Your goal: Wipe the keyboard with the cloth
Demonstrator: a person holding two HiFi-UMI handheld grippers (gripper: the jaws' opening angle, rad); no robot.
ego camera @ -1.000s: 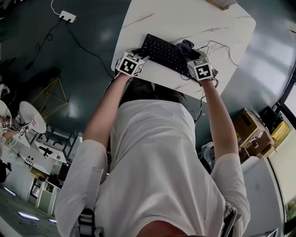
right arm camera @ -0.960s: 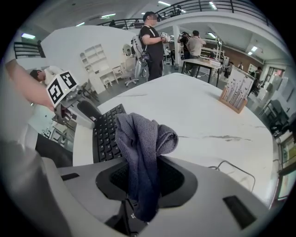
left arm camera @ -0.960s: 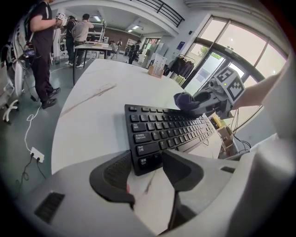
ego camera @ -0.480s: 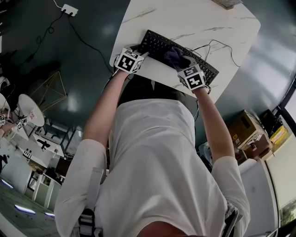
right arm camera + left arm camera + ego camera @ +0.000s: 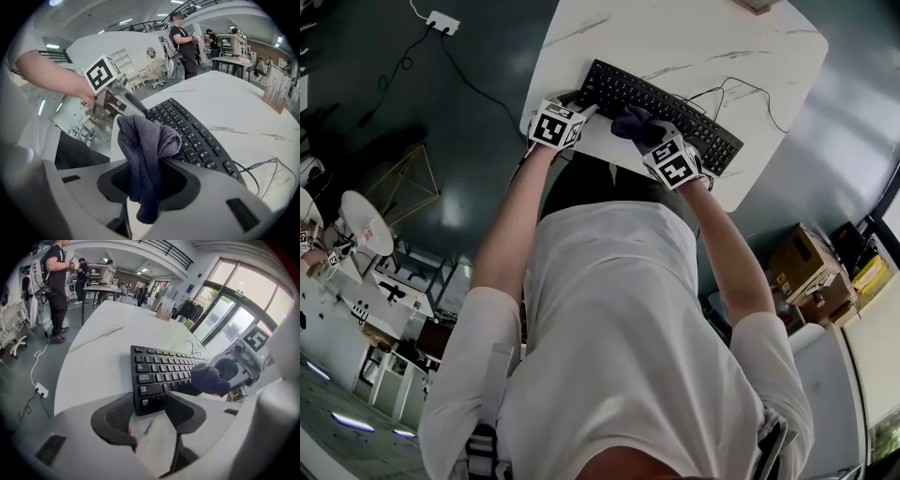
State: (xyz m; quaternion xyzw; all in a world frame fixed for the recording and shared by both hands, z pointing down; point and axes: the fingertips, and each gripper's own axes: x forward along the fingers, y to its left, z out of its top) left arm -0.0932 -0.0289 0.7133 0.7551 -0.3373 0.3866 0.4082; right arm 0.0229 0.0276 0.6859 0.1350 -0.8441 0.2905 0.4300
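Cloth (image 5: 145, 136) is pinched between the fingers of your right gripper (image 5: 150, 182), bunched over the keyboard (image 5: 199, 138) just ahead of them. Press lightly and sweep along the rows. The spread fingers of your left gripper (image 5: 147, 411) sit at the keyboard's end on the counter (image 5: 101, 348); steady it there.

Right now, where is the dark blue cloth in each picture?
Head view: the dark blue fabric cloth is upper middle, at the black plastic keyboard's near edge.
Left gripper view: right of centre, at the keyboard's front row.
Right gripper view: centre, pinched between the jaws.
Shared landmark: the keyboard.
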